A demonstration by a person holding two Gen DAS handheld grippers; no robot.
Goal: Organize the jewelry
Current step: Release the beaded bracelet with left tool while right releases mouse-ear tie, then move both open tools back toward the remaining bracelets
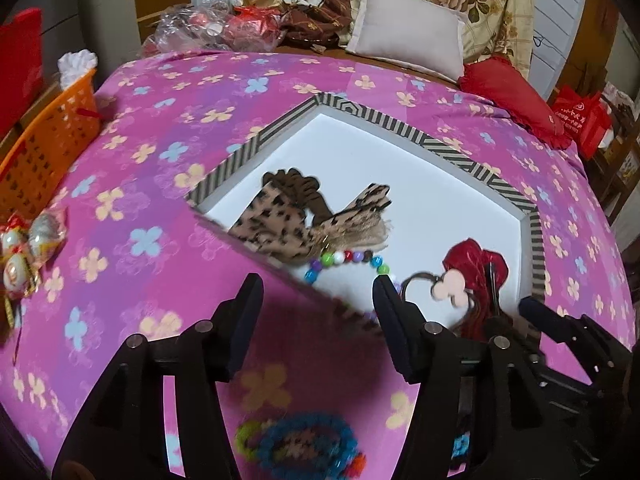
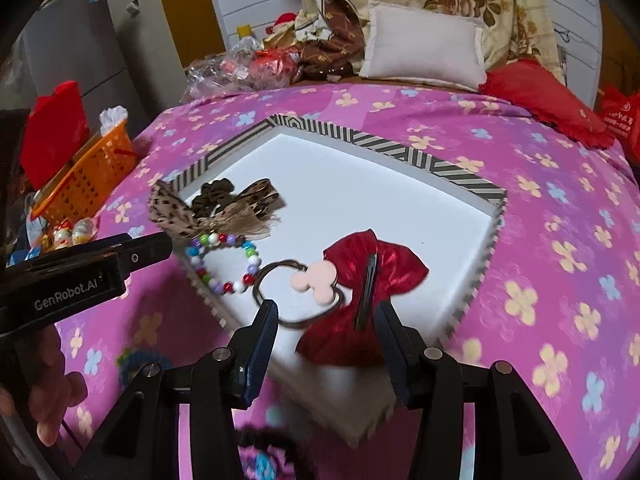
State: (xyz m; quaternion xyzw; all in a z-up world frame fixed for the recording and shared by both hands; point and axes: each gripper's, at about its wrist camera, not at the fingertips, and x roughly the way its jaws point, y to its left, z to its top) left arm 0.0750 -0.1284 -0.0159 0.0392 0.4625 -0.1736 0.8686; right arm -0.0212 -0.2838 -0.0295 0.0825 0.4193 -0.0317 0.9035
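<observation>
A white tray with a striped rim (image 1: 404, 118) (image 2: 384, 146) lies on the pink flowered bedspread. In it lie a leopard-print bow (image 1: 272, 220) (image 2: 176, 210), a coloured bead bracelet (image 1: 344, 262) (image 2: 224, 260), a hair tie with a pink charm (image 1: 450, 290) (image 2: 316, 280) and a red bow clip (image 1: 476, 264) (image 2: 360, 292). My left gripper (image 1: 318, 292) is open and empty over the tray's near-left rim. My right gripper (image 2: 326, 316) is open and empty over the red bow. A blue-green knitted band (image 1: 296, 446) (image 2: 138, 360) lies on the bedspread below my left gripper.
An orange basket (image 1: 52, 136) (image 2: 92, 172) stands at the left bed edge beside wrapped trinkets (image 1: 28, 248). A white pillow (image 1: 404, 28) (image 2: 424, 46), a red cushion (image 1: 516, 100) and plastic bags (image 1: 208, 28) lie at the back. A dark knitted item (image 2: 264, 456) lies below my right gripper.
</observation>
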